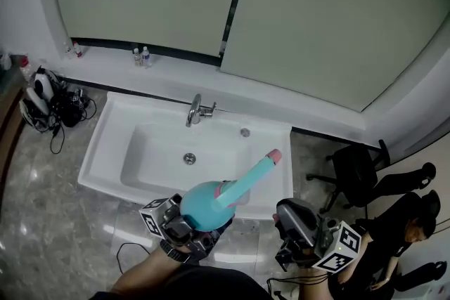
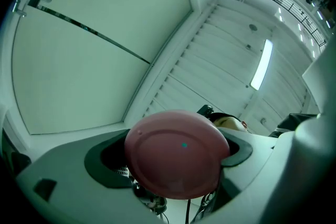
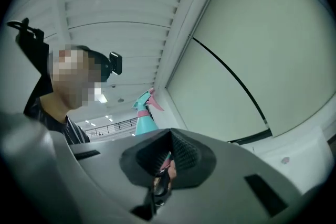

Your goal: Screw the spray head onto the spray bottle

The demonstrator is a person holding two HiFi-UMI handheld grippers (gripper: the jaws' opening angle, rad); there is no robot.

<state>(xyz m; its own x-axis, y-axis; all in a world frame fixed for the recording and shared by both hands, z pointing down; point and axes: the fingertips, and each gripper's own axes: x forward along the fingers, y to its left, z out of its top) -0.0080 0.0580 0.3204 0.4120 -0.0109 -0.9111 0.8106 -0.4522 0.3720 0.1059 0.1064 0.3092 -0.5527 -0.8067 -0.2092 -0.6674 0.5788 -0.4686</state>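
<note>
1. Fingers (image 2: 73,176) of the left gripper (image 2: 176,165) are clamped on the spray bottle (image 1: 211,201). Its rounded pink end fills the gap between them.
2. The right gripper (image 3: 167,157) has its fingers (image 3: 191,152) pressed together with nothing between them. It is held apart from the bottle.
3. The bottle is teal and bulbous at the grip, and narrows to a long neck. It is tilted over the front rim of the white sink (image 1: 112,144).
4. In the right gripper view, a teal spray head (image 3: 143,100) with a pink trigger sits above a pink collar.

Even, cool indoor light — ceiling strip lamp (image 2: 261,64) glaring; fisheye bending at edges, near parts blurred.
</note>
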